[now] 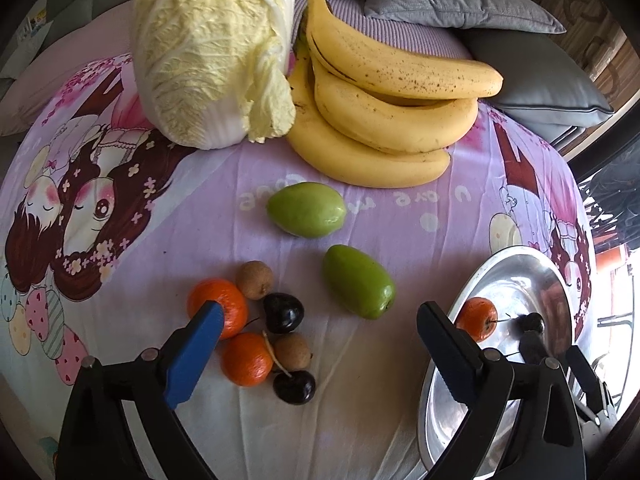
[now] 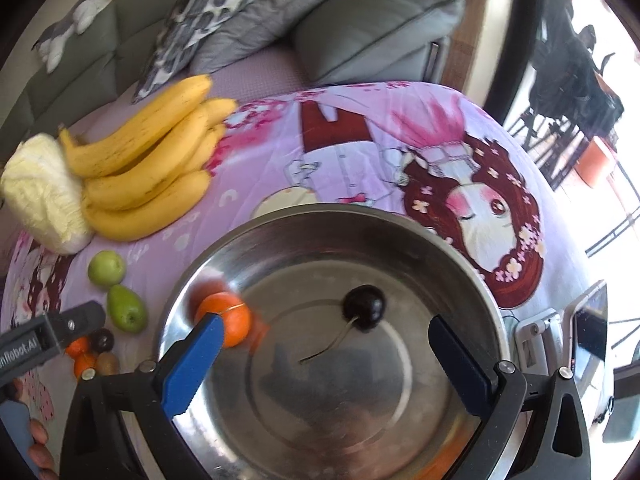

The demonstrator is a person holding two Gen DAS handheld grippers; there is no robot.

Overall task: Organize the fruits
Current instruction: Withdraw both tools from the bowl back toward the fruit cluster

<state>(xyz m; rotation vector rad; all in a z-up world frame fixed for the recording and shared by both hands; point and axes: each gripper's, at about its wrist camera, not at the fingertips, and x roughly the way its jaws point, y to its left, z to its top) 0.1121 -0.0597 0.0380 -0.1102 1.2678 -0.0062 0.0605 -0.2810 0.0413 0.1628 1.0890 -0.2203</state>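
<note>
A steel bowl (image 2: 460, 280) holds one small orange (image 2: 230, 318) and one dark cherry (image 2: 364, 306). My right gripper (image 2: 324, 340) is open and empty above the bowl. My left gripper (image 1: 320, 320) is open and empty above a cluster on the cloth: two small oranges (image 1: 218, 308), two brown longans (image 1: 256, 280) and two dark cherries (image 1: 282, 312). Two green fruits (image 1: 306, 210) lie beyond the cluster. A bunch of bananas (image 1: 392, 96) lies at the back. The bowl (image 1: 516, 272) also shows at the right of the left wrist view.
A napa cabbage (image 1: 208, 52) stands next to the bananas at the back left. Grey cushions (image 1: 532, 76) sit behind the purple cartoon cloth (image 1: 400, 232). The cloth's right edge drops off near a window with railings (image 2: 600, 184).
</note>
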